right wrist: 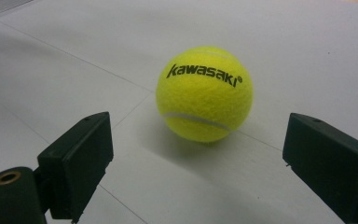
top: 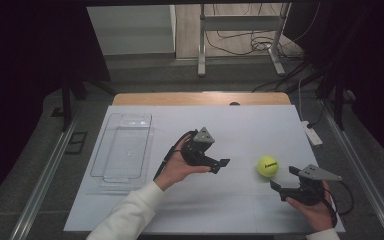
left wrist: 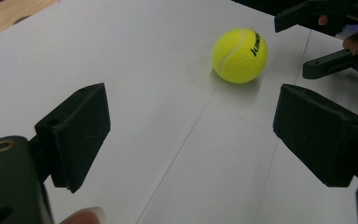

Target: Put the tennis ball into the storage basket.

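Note:
A yellow tennis ball printed "Kawasaki" rests on the white mat, right of centre. My left gripper is held at mid-table, open and empty, with its jaws turned toward the ball about a hand's width away. My right gripper is near the front right, open, its jaws just short of the ball on the near side. In the left gripper view the ball lies ahead of the spread jaws of the left gripper, and the right gripper is beyond it. In the right gripper view the ball sits close, centred before the right gripper.
A clear plastic tray lies empty on the mat's left side. A wooden table edge shows behind the mat. A white power strip lies off the mat's right edge. Metal rails and a stand with cables sit beyond the table.

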`<state>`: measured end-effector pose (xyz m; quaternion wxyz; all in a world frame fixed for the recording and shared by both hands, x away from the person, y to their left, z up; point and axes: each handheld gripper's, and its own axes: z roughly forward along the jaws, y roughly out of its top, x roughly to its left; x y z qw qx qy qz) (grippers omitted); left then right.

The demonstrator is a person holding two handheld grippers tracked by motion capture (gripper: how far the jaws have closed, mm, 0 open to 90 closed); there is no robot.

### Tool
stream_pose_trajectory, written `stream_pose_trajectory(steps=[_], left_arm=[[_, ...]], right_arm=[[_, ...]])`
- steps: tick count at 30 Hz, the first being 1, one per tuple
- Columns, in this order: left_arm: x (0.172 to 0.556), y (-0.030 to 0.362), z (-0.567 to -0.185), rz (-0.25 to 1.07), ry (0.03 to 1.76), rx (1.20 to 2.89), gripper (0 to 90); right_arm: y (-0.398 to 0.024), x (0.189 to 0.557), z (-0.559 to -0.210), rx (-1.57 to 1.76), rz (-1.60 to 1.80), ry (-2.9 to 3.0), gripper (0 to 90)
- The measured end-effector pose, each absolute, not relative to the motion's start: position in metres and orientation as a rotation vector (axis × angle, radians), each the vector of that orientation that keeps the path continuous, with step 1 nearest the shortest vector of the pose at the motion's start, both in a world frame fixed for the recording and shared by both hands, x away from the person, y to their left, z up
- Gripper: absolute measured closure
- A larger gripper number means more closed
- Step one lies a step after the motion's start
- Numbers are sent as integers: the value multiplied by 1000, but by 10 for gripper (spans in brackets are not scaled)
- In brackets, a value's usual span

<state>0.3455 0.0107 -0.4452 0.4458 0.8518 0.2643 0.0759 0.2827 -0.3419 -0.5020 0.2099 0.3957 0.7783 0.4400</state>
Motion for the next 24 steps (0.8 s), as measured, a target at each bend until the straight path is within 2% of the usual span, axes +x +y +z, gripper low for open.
stream_pose_trajectory(steps=[24], left_arm=[[353, -16, -441, 175, 626, 2139, 122]], right_arm=[[-339, 282, -502, 1080, 1211, 2182, 89]])
